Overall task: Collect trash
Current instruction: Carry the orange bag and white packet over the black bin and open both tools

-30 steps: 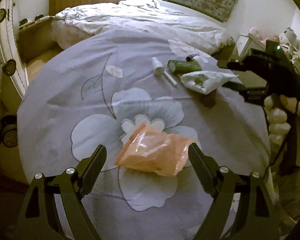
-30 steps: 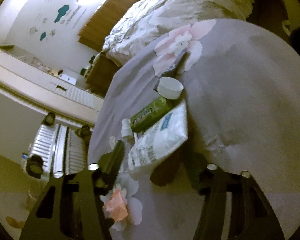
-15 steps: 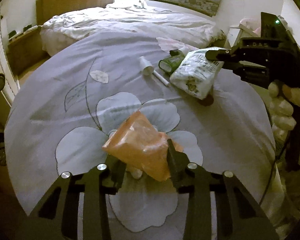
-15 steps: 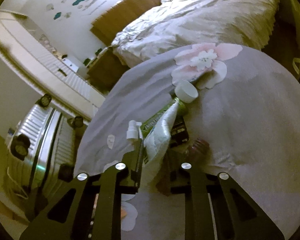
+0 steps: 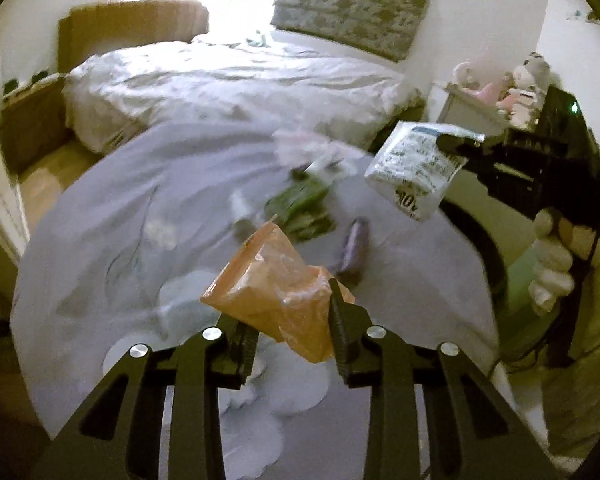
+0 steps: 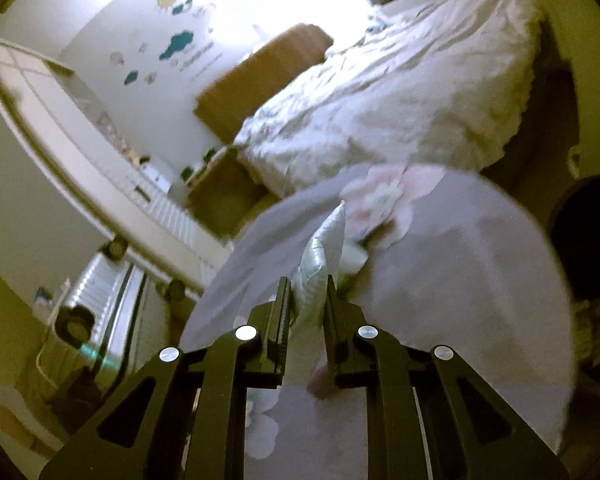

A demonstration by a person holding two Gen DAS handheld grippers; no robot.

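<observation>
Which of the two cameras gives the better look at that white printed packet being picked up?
The left wrist view: the white packet hangs broadside in the right gripper, with its printing facing the camera. In the right wrist view the packet is edge-on between the right gripper's fingers, so only a thin, shiny sliver shows.

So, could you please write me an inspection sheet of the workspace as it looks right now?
Surface: grey floral bedspread, rumpled.
Job's things: orange bag and white printed packet, both lifted clear of the bedspread.
Clutter: green tube, a small white bottle and a dark purple item lie on the bedspread, blurred.
Grippers: left gripper shut on the orange bag; right gripper shut on the white printed packet.
Cables: nothing seen.
Surroundings: white duvet, wooden headboard, silver suitcase, wall stickers.
</observation>
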